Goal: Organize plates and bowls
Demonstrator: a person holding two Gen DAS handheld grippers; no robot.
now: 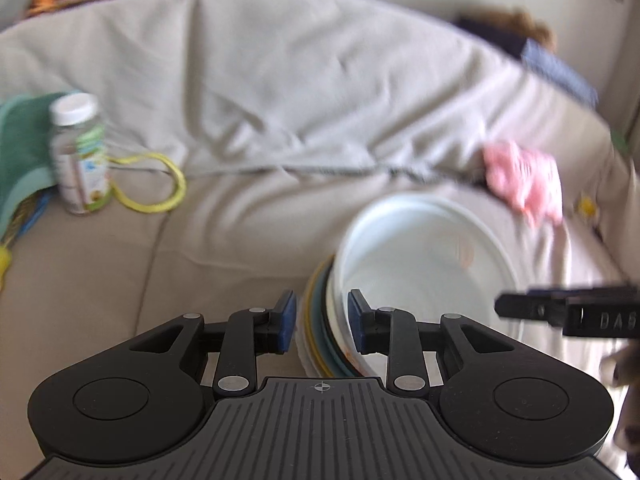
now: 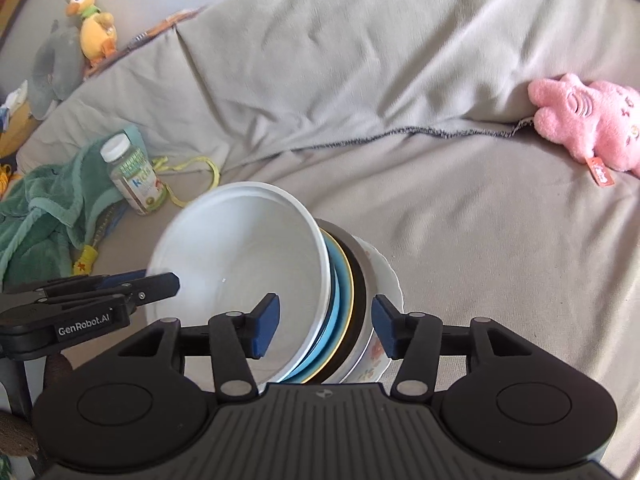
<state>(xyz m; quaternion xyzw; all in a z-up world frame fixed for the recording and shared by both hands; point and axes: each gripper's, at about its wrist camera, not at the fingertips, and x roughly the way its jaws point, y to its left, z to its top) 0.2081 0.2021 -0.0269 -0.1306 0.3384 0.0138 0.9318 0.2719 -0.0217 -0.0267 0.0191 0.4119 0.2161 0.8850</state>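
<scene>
The stack of plates [image 2: 352,320] rests on the beige fabric-covered sofa seat [image 2: 480,260], with a white round bowl [image 2: 240,264] on top, tilted toward the left in the right wrist view. Below the bowl, the visible edges run light blue, yellow-rimmed, black, then a white plate with a floral print [image 2: 376,356] at the bottom.

The left hand-held gripper [image 1: 322,326] stands partly open. Its blue pads [image 1: 289,322] straddle the near edge of the stack: one pad lies outside the plates, the other inside the bowl rim. Neither pad visibly presses on the dishes.

The right hand-held gripper [image 2: 325,328] is also partly open. Its pads [image 2: 266,330] straddle the opposite edge of the stack, one inside the bowl and one outside the floral plate, with clearance at both sides.

Behind the stack, a clear plastic bottle with a white cap [image 2: 134,176] stands upright beside a green towel [image 2: 44,216] and a yellow cord [image 2: 200,172]. A pink plush toy [image 2: 588,128] lies well apart, at the seat's back crease.
</scene>
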